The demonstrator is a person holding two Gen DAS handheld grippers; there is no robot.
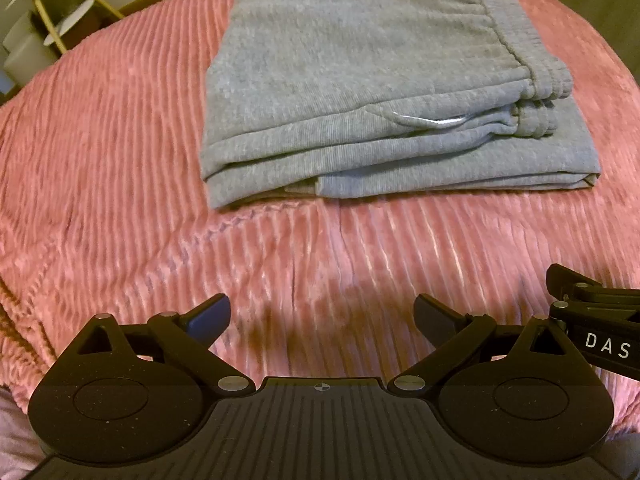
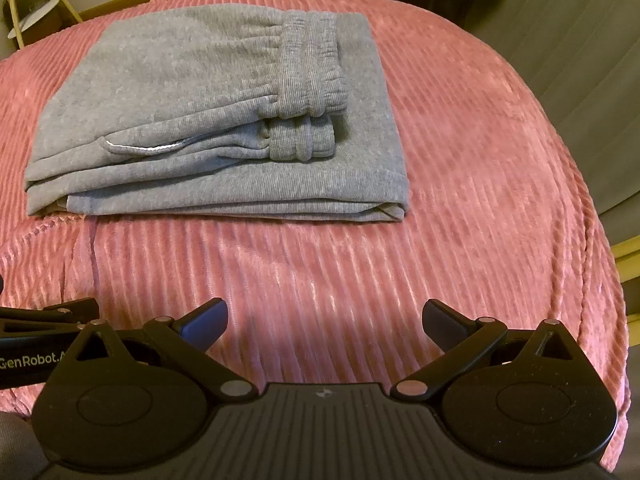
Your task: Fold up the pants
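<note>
Pants (image 1: pixel 360 92) folded, grey, lying on pink ribbed blanket (image 1: pixel 120 160) w/ both tongs clear of them.

Pants sit as a flat stack mid-blanket, elastic waistband (image 2: pixel 312 68) on top toward the right, white drawstring (image 2: pixel 144 148) peeking from a fold at the front. Left tongs (image 1: pixel 322 316) & right tongs (image 2: pixel 325 320) both spread wide, holding nothing, hovering over bare blanket near its front edge, side by side, apart from the pants.
</note>
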